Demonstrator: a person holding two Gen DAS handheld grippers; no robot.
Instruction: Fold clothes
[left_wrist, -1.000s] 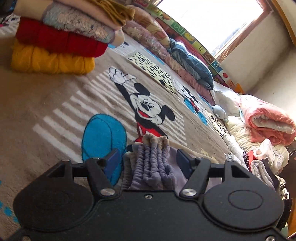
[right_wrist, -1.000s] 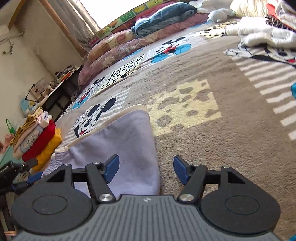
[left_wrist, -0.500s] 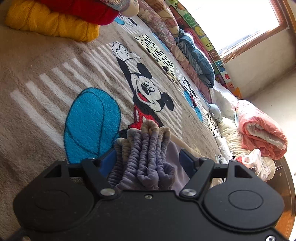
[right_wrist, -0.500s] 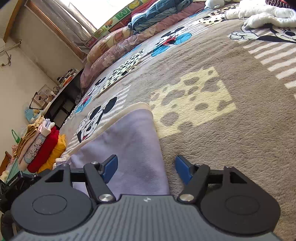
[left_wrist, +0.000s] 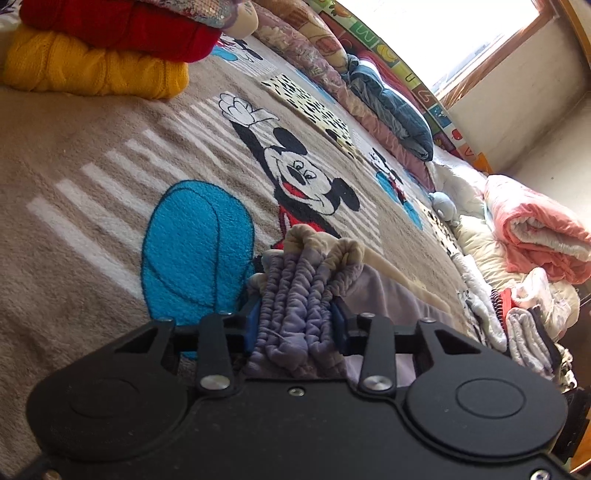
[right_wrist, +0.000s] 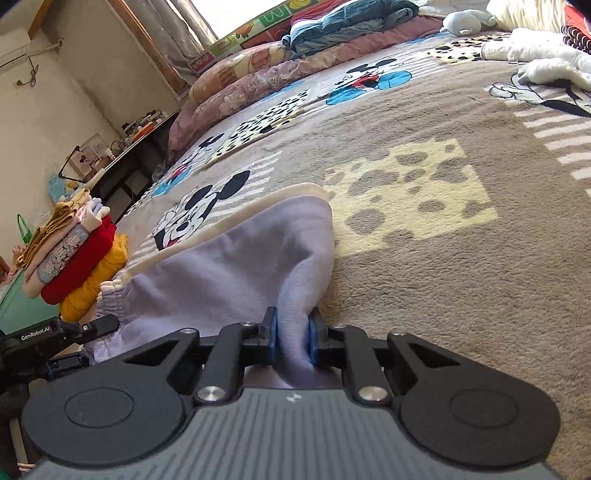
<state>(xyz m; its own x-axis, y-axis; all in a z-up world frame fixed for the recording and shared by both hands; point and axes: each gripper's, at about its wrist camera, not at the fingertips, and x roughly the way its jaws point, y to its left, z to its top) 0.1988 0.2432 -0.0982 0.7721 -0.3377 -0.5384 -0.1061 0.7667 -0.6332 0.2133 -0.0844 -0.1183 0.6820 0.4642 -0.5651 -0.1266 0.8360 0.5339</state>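
A lilac garment (right_wrist: 240, 266) with a cream edge lies on a Mickey Mouse blanket (left_wrist: 92, 155). In the left wrist view its bunched elastic waistband (left_wrist: 295, 306) sits between the blue pads (left_wrist: 252, 325), which press on it from both sides; my left gripper (left_wrist: 295, 326) is closing on it. In the right wrist view my right gripper (right_wrist: 291, 339) is closing on the garment's near corner, a fold of lilac cloth pinched between its pads (right_wrist: 272, 339). The left gripper (right_wrist: 74, 328) shows at that view's left edge, by the waistband.
A stack of folded clothes (left_wrist: 96, 48), yellow and red at the bottom, stands on the blanket beyond the left gripper. Pillows and quilts (left_wrist: 388, 103) line the far side under a window. Unfolded laundry and a pink quilt (left_wrist: 535, 236) pile up on the right.
Both grippers' jaws have closed: the left on the bunched waistband, the right on the garment's corner. The right gripper moved slightly forward over the cloth.
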